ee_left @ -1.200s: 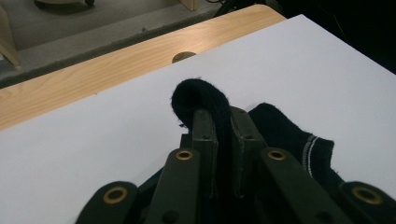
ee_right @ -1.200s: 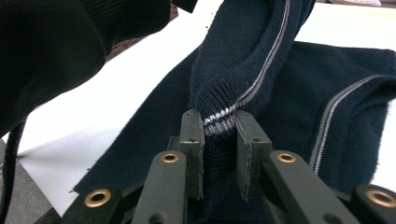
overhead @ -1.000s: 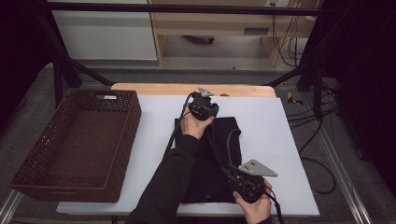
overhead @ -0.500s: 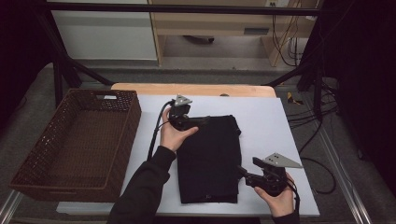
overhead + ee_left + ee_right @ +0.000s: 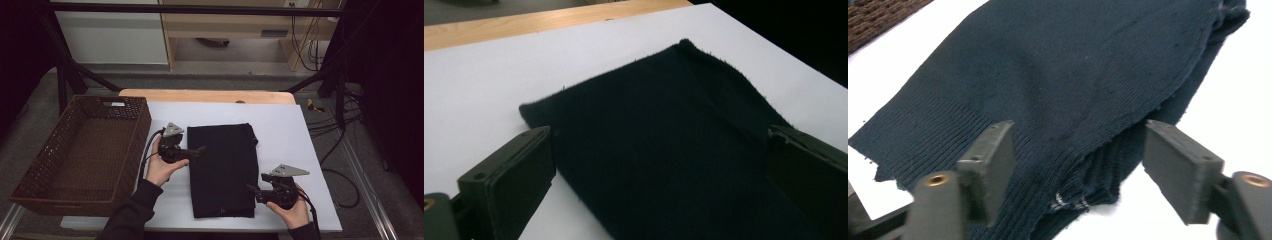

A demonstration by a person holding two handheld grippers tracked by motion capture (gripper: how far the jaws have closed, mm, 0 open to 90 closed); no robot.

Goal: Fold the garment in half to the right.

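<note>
A dark navy knitted sweater [image 5: 222, 170] lies folded flat in the middle of the white table. My left gripper [image 5: 199, 151] is level at its left edge and points right. In the left gripper view its jaws [image 5: 659, 165] have just been opening. They stand wide apart over the sweater [image 5: 664, 130] with nothing pinched. My right gripper [image 5: 252, 189] is at the sweater's near right edge and points left. Its jaws [image 5: 1080, 160] have also just been opening. They straddle the ribbed hem of the sweater [image 5: 1073, 65] without pressing on it.
A brown wicker basket [image 5: 80, 150] with nothing in it stands at the table's left, its corner visible in the right gripper view [image 5: 878, 15]. Bare white tabletop [image 5: 285, 130] surrounds the sweater. A wooden strip [image 5: 200, 95] runs along the far edge. Cables hang off to the right.
My left hand has come from the sweater's far edge, leftward and nearer, to its left side. My right hand has shifted right off the near corner. Both grippers have let go of the sweater.
</note>
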